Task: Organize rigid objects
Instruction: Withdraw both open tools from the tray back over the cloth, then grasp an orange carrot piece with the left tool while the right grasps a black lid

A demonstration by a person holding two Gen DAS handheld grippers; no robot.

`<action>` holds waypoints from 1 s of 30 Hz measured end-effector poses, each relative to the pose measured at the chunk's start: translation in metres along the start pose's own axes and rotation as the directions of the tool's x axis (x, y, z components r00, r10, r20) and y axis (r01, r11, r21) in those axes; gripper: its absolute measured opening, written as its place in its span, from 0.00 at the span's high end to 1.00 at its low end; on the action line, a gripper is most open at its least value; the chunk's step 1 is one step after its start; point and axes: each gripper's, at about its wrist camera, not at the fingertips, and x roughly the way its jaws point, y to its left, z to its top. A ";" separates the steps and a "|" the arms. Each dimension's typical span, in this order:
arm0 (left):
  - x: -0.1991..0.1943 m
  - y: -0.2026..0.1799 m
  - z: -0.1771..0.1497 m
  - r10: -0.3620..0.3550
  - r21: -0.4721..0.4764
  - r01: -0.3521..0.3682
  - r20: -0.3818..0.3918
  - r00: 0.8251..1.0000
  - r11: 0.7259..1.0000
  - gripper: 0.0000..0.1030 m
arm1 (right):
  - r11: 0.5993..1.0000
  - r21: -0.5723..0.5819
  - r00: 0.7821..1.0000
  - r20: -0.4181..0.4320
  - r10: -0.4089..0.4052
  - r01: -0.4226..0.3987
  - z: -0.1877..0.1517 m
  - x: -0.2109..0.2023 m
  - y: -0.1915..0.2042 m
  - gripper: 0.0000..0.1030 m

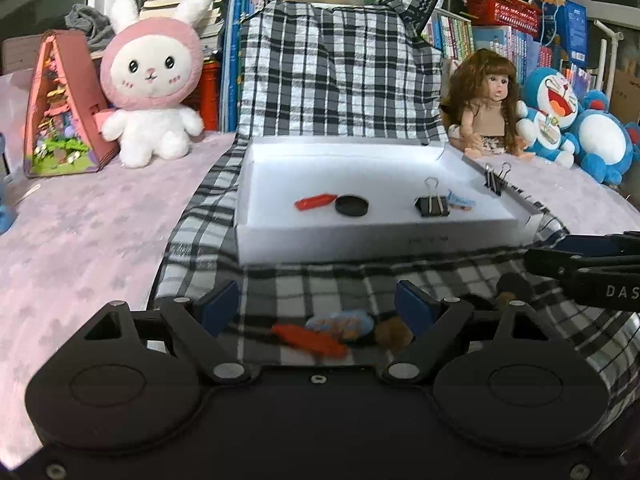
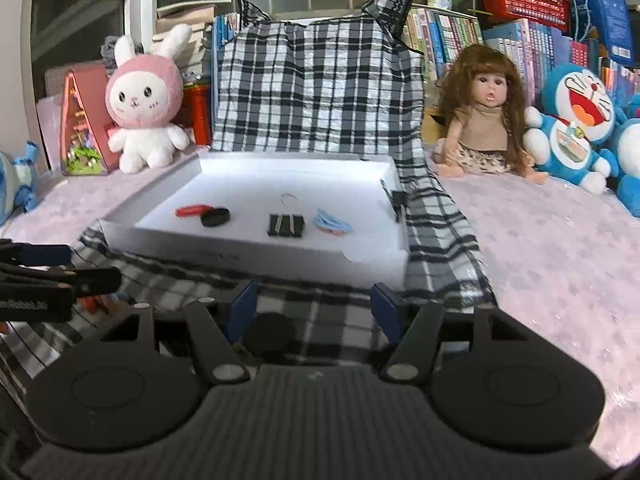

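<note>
Left hand-held gripper (image 1: 316, 306) held wide open over small red, blue and brown pieces (image 1: 340, 330) on checked cloth (image 1: 320, 280), nothing gripped, right hand-held gripper (image 2: 313, 306) spread open beside black disc (image 2: 270, 334), white tray (image 1: 360, 240) just ahead, pink table (image 2: 560, 260) bare rightward.

Home bedroom: plush toys (image 1: 150, 80), books (image 2: 448, 40)

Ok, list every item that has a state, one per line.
Shallow white cardboard box: lidless, on the checked cloth.
Black binder clip with wire handles: lying inside the box.
Second black binder clip: clamped on the box's right wall.
Left tongs: open, empty.
Right tongs: open, empty.
</note>
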 end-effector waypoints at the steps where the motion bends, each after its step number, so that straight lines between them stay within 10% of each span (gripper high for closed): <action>1: 0.000 0.001 -0.002 0.004 -0.001 -0.004 -0.002 1.000 1.000 0.18 | 1.000 0.000 1.000 -0.004 -0.004 0.004 -0.002 -0.001 -0.001 0.27; 30: -0.003 0.007 -0.032 0.039 0.068 -0.041 0.030 0.999 0.997 0.30 | 0.994 -0.054 0.996 0.028 -0.090 0.092 -0.025 -0.016 -0.012 0.25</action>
